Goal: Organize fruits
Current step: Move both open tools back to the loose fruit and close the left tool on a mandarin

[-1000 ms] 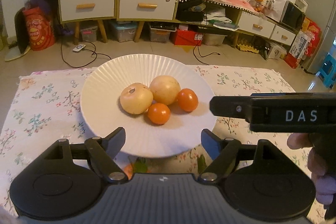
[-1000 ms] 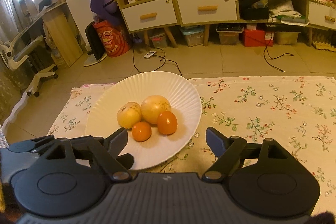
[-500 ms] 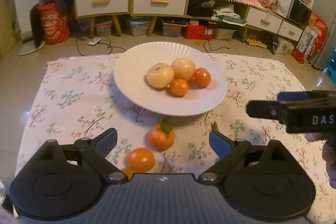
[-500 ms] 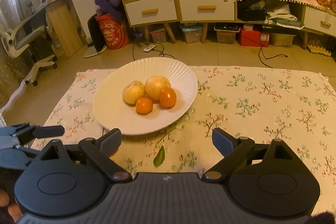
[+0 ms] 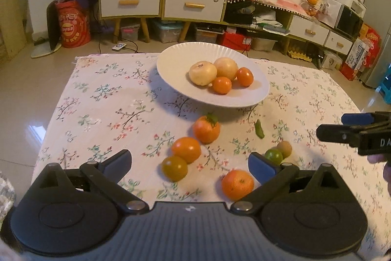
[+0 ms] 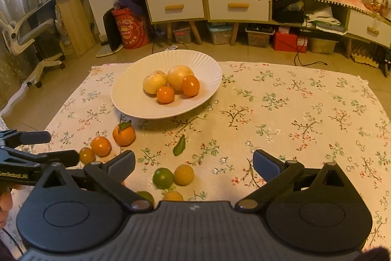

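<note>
In the white plate (image 5: 171, 60), four fruits (image 5: 221, 75)

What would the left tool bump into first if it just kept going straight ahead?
Probably the loose oranges on the tablecloth. The left tool, open and empty, points down at the orange beside a darker one; which comes first is hard to judge.

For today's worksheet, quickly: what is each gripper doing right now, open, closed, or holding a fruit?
Left gripper: open, jaws just widened, holding nothing.
Right gripper: open, jaws just widened, holding nothing.
</note>
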### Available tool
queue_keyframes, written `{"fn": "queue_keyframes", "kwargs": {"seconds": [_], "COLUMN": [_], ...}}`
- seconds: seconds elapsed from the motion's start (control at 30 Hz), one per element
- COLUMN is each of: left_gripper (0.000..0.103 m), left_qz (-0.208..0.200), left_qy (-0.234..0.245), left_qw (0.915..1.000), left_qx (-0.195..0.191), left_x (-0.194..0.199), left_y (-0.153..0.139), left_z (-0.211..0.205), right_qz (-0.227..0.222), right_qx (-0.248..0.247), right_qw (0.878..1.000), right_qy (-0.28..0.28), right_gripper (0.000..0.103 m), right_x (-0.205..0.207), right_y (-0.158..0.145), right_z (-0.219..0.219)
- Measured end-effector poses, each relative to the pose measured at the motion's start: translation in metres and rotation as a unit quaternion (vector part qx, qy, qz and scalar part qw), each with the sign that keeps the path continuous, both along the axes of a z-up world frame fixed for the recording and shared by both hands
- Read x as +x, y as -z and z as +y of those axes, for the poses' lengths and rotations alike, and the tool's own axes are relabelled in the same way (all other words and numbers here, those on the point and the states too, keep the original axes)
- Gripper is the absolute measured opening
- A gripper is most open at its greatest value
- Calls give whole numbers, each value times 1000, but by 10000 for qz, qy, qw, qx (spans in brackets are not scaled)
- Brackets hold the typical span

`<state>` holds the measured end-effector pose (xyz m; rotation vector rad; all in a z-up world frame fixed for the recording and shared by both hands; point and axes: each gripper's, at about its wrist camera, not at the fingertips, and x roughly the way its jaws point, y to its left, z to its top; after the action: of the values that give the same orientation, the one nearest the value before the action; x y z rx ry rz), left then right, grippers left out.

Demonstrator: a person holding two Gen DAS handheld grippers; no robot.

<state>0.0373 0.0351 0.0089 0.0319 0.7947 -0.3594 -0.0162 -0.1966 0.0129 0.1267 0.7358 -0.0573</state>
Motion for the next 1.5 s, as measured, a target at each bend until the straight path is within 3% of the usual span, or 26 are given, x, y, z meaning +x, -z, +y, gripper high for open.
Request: {"fn": "queue_keyframes", "kwargs": {"seconds": [0.47,0.67,0.9,1.2,1.3,1.37,1.5], "left_gripper": [90,90,90,89,84,68,53], "left_qz": [-154,-135,-13,-59,-84,-99,-116], "left_qy": [24,255,614,801,839,897,934], "left_qw": [9999,9996,9978,9967,9964,9959,9954], "left_qx": [-26,31,265,153,44,-41,-182], "left_x": [-16,-21,-27,-27,-25,-24,-21], "left_y": [15,26,44,50,51,51,52], "left_z": [20,13,-5,-15,-18,-22,-25], "right_qz": [-3,-7,141,207,193,178,94], "right_qx": [-513,-756,-834,-769,-771,-756,-670], "right_qw": [9979,9948,9922,9921,9922,9922,9931], "right_qy": [-397,-675,-919,-969,-963,-970,-954], "right_gripper": [102,102,102,101,101,100,100], "right_x": [-22,-30,-30,-29,-27,-24,-17], "right_y": [22,33,43,48,48,46,38], "right_z": [12,19,26,24,23,23,23]}}
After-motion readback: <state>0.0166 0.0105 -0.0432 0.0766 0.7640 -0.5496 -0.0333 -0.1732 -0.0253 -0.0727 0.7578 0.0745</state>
